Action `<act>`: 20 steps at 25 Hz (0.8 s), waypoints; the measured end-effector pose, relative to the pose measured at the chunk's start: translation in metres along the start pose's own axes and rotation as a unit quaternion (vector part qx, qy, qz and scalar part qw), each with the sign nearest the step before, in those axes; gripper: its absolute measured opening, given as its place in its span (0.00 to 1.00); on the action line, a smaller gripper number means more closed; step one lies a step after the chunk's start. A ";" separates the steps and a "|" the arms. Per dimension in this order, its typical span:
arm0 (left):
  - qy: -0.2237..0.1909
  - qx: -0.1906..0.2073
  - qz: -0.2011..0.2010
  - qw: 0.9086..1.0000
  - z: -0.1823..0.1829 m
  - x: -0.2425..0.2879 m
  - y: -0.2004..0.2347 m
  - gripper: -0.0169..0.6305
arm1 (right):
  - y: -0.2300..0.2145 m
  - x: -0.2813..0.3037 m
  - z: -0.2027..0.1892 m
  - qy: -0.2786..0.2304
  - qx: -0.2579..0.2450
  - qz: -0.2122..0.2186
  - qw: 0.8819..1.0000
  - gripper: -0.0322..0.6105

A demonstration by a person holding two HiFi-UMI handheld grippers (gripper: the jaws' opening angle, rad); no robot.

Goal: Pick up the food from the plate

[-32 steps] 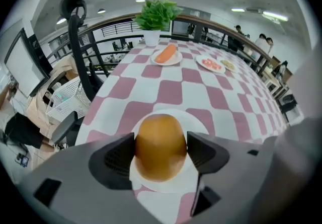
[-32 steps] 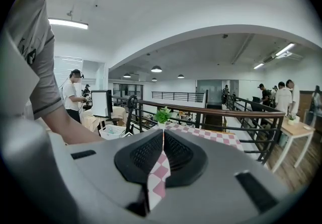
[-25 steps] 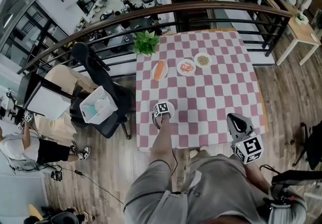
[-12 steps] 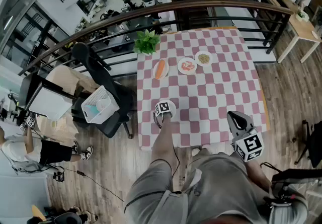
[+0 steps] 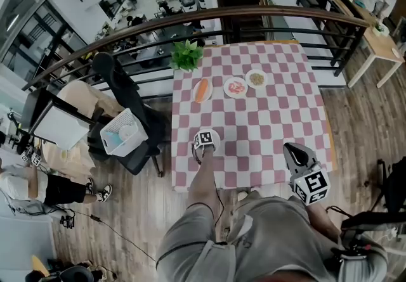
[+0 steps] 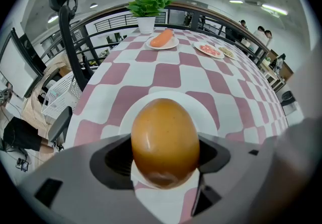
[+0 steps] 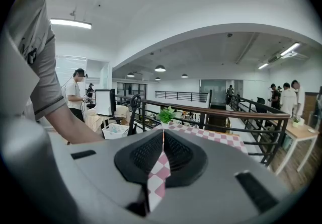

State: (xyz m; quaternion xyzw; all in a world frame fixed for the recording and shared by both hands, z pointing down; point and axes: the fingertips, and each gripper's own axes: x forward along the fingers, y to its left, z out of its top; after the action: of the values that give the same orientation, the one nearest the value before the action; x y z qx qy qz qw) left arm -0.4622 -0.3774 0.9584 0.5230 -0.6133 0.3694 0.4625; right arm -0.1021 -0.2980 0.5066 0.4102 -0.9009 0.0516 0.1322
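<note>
A smooth brown egg-shaped food [image 6: 165, 137] sits between the jaws of my left gripper [image 6: 165, 165], which is shut on it just above a white plate [image 6: 205, 115]. In the head view the left gripper [image 5: 204, 141] is over that plate [image 5: 216, 132] near the left front of the checked table [image 5: 273, 122]; its marker cube hides the food. My right gripper [image 5: 298, 161] hangs at the table's front right corner. In the right gripper view its jaws [image 7: 162, 156] are pressed together with only a thin slit, holding nothing.
At the far side stand a plate with an orange food [image 5: 202, 90], a plate with red pieces [image 5: 235, 87], a plate with brownish bits [image 5: 256, 78] and a potted plant [image 5: 186, 54]. A black office chair [image 5: 117, 87] and white basket [image 5: 124, 133] stand left of the table; a railing runs behind.
Both grippers stay where they were; only the head camera has shifted slightly.
</note>
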 end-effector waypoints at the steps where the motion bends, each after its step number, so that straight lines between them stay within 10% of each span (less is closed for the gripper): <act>1: 0.002 0.004 -0.002 1.000 -0.002 0.000 0.000 0.55 | 0.002 0.000 0.000 0.001 -0.001 0.003 1.000 0.08; 20: -0.205 0.095 -0.077 0.971 0.040 -0.081 -0.040 0.55 | 0.026 0.018 0.008 -0.020 -0.007 0.048 0.999 0.08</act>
State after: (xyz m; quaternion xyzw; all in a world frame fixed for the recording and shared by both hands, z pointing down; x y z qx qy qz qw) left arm -0.4280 -0.3978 0.8675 0.6748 -0.6150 0.2745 0.3018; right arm -0.1345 -0.2950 0.5045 0.3668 -0.9223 0.0432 0.1142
